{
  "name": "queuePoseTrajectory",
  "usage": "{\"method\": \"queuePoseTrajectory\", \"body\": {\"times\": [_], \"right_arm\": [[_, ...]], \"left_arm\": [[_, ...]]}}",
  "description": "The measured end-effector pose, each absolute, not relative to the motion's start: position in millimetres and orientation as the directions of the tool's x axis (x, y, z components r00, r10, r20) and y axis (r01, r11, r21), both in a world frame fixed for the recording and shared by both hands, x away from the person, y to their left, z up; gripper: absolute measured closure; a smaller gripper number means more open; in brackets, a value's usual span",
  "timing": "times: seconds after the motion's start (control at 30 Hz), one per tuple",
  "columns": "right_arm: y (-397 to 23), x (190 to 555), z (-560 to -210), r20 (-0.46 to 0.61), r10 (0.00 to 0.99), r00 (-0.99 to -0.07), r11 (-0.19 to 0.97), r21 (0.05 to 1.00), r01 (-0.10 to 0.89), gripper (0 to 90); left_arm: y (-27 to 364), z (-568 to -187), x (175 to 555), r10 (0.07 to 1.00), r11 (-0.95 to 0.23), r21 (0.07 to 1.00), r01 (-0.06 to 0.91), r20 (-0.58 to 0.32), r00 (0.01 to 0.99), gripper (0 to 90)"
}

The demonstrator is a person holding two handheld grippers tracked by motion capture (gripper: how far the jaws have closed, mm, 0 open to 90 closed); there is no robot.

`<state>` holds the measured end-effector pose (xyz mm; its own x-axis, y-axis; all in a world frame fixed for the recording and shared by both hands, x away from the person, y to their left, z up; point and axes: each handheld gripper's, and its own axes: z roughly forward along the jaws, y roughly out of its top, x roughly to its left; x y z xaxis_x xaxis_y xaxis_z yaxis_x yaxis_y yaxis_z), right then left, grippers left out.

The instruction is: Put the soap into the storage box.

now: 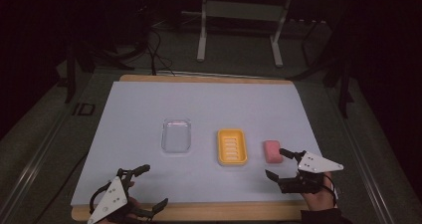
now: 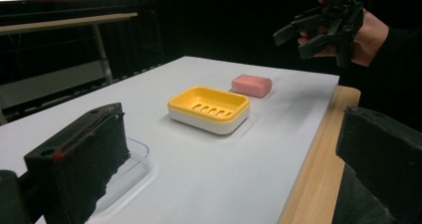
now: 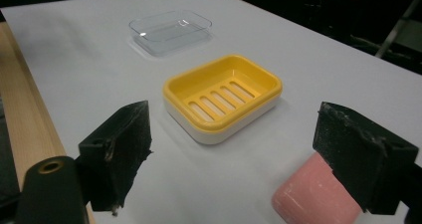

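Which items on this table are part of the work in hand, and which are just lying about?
In play:
- pink soap bar, beside one finger of the open right claw
- yellow soap dish, next to the bar, empty

Lying about:
- clear plastic lid, left of the dish
- open left claw, holding nothing, at the near table edge

The high view looks steeply down on the white surface (image 1: 149,114) from afar. Both tool views sit low and close, sharing the yellow slotted plastic soap dish (image 2: 209,108) ahead of each tool.
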<state>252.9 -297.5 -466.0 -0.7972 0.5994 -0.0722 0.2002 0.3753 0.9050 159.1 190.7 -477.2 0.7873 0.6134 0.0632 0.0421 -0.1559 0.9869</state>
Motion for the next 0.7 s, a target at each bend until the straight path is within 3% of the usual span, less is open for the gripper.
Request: {"method": "queuePoseTrajectory", "body": {"times": [0.6,0.7], "right_arm": [[-289.0,252.7,-465.2,-0.141,0.561,-0.816,0.430,0.892,0.142,14.8],[-288.0,255.3,-464.6,-0.181,0.630,-0.755,0.470,0.863,0.186,18.5]], "left_arm": [[188.1,-478.2,158.8,0.609,-0.188,0.981,0.038,0.086,0.789,0.3],[187.5,-478.5,158.9,0.606,-0.194,0.980,0.044,0.084,0.791,0.3]]}}
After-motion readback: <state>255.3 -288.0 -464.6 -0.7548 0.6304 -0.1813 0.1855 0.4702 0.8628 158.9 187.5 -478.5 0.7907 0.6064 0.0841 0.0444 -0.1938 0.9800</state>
